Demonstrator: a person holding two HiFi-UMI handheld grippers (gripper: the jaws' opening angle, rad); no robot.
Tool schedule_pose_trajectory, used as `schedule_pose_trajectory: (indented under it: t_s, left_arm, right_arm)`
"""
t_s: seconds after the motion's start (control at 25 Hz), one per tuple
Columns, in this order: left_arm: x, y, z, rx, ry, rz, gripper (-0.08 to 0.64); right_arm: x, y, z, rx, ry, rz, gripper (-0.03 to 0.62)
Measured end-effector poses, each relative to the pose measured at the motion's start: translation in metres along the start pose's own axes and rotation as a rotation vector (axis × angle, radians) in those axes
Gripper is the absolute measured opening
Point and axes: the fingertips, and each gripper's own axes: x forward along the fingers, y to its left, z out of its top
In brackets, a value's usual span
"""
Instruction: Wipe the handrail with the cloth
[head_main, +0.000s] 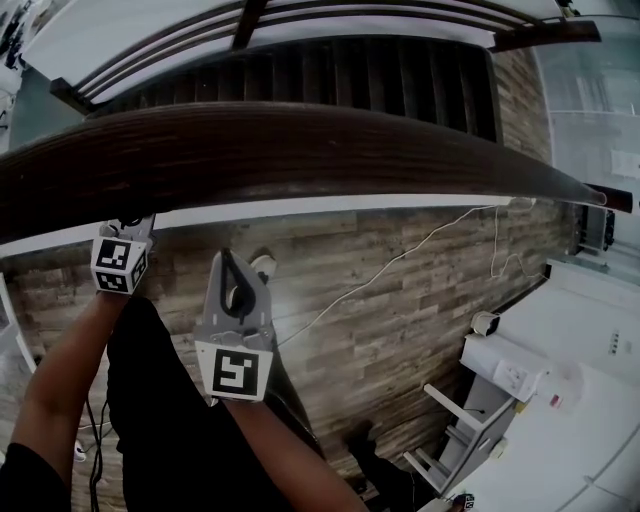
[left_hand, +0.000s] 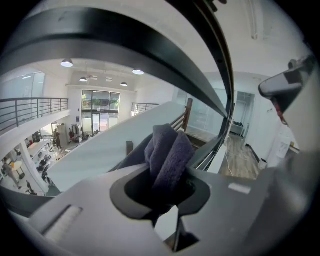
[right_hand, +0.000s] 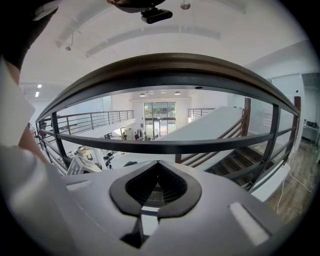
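The head view was rendered dim and low in contrast, while both gripper views were lit brightly by ceiling lamps (left_hand: 66, 63) and far windows (left_hand: 100, 107), their edges bent and darkened by fisheye distortion.

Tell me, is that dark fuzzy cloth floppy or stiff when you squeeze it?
Probably floppy: the cloth bunches into soft folds where the left gripper pinches it. It is likely light too, and its fuzzy surface probably won't slip out easily.

Wood-plank floor (head_main: 400, 340) — white cable (head_main: 430, 233) lying across.
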Motion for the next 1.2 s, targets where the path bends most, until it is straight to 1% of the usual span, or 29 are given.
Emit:
schedule_pose_trajectory:
  t_s: [0.16, 0.36, 0.44, 0.56, 0.76, 0.88, 1.0, 1.12, 1.2]
  left_arm:
    - [-0.018, -0.023, 0.004, 0.04, -0.006, -0.057, 0.054]
    - [-0.055, -0.05, 0.024, 0.028, -0.035, -0.086, 0.054]
    - [-0.071, -0.062, 0.033, 0.024, -0.053, -0.099, 0.054]
    - [-0.101, -0.073, 0.051, 0.008, -0.093, -0.094, 0.054]
    - [-0.153, -0.08, 0.098, -0.042, -0.173, -0.036, 0.054]
    - [-0.175, -0.075, 0.114, -0.049, -0.188, 0.014, 0.054]
    - [-0.189, -0.064, 0.132, -0.078, -0.232, 0.084, 0.054]
    - [-0.2, -0.054, 0.155, -0.079, -0.279, 0.161, 0.054]
    - [-0.208, -0.049, 0.168, -0.087, -0.324, 0.21, 0.054]
  right_arm:
    - [-0.002, -0.001, 0.003, 0.006, -0.006, 0.003, 0.002]
    - [-0.008, -0.016, 0.023, 0.029, -0.043, -0.008, 0.002]
    - [-0.012, -0.019, 0.035, 0.043, -0.067, 0.018, 0.002]
    - [-0.027, -0.009, 0.049, 0.05, -0.103, 0.09, 0.002]
    - [-0.054, 0.001, 0.059, 0.012, -0.114, 0.164, 0.002]
    - [-0.061, 0.006, 0.071, 0.022, -0.13, 0.196, 0.002]
    - [-0.059, 0.017, 0.091, 0.009, -0.173, 0.254, 0.001]
    - [-0.052, 0.029, 0.114, 0.003, -0.221, 0.311, 0.0]
    - [-0.049, 0.029, 0.125, -0.013, -0.237, 0.333, 0.0]
